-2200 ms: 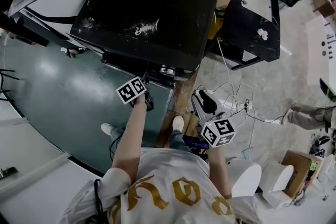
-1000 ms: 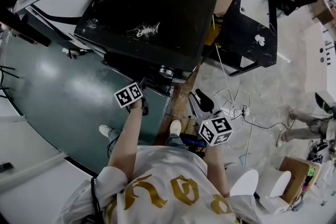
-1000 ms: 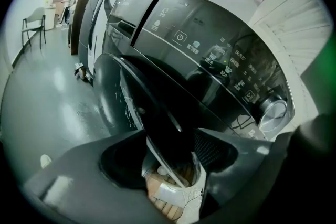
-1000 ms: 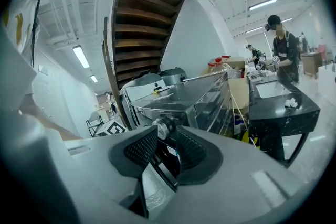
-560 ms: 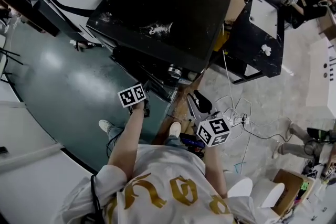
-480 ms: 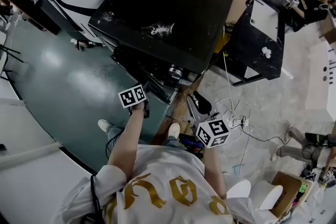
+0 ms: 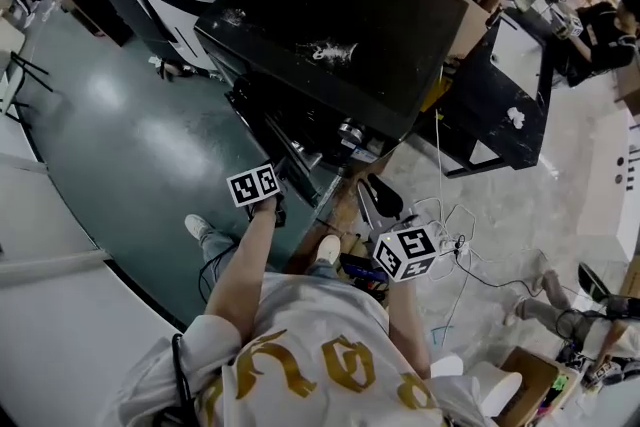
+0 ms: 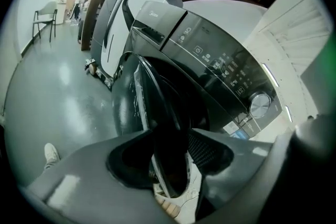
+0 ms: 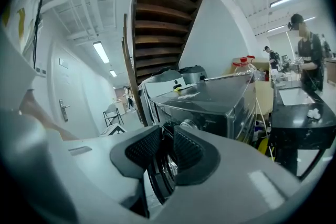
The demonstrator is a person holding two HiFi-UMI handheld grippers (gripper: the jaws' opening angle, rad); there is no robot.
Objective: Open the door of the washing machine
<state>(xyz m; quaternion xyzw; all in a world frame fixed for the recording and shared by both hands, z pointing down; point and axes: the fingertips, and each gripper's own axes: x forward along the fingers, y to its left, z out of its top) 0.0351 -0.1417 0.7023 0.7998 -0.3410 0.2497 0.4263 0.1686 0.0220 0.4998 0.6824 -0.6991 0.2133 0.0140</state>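
Between clamped left gripper (image 8: 170, 136) jaws, door (image 8: 125, 105) edge

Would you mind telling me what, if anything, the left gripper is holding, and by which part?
The left gripper grips the washing machine door by the rim at its free edge.

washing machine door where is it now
Left gripper view, centre: the washing machine door stands ajar, its edge between the fingers of the left gripper, below the control panel.

The half-open door (image 8: 126, 105) bars the machine's front; open floor (image 8: 47, 97) lies leftward.
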